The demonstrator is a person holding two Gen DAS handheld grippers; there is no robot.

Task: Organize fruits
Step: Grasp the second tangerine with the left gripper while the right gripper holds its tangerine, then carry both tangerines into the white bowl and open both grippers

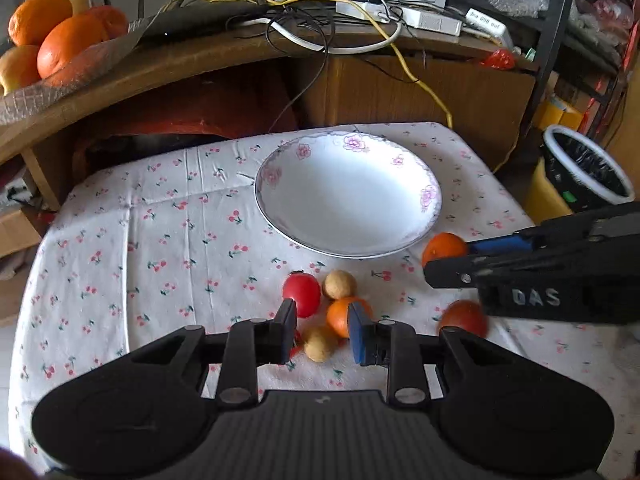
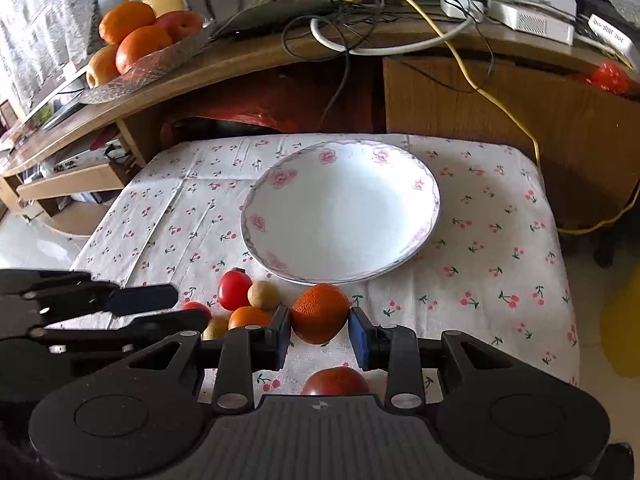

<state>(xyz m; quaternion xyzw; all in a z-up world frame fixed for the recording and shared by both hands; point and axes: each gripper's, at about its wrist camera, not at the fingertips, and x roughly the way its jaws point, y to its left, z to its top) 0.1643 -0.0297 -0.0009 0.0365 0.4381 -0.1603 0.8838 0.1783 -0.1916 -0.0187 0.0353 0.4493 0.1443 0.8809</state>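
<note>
A small table under a white cloth (image 2: 500, 208) printed with cherries fills the foreground; the cloth shows fold creases and drapes over the table's edges. Behind its far edge runs a curved wooden desk (image 2: 224, 68) with a dark recess beneath and a plain wooden cabinet front (image 2: 460, 104) to the right. On the desktop lies a tangle of black, white and yellow cables (image 2: 360, 20), white power strips (image 2: 528, 20) and a foil tray of oranges and apples (image 2: 136, 40) at its left end. A yellow cable (image 2: 516, 120) trails down the cabinet to the floor. A bin with a black liner (image 1: 588, 168) stands beyond the table's right edge, beside a dark metal shelf frame (image 1: 554, 40). Daylight comes in soft and bright from the left.
</note>
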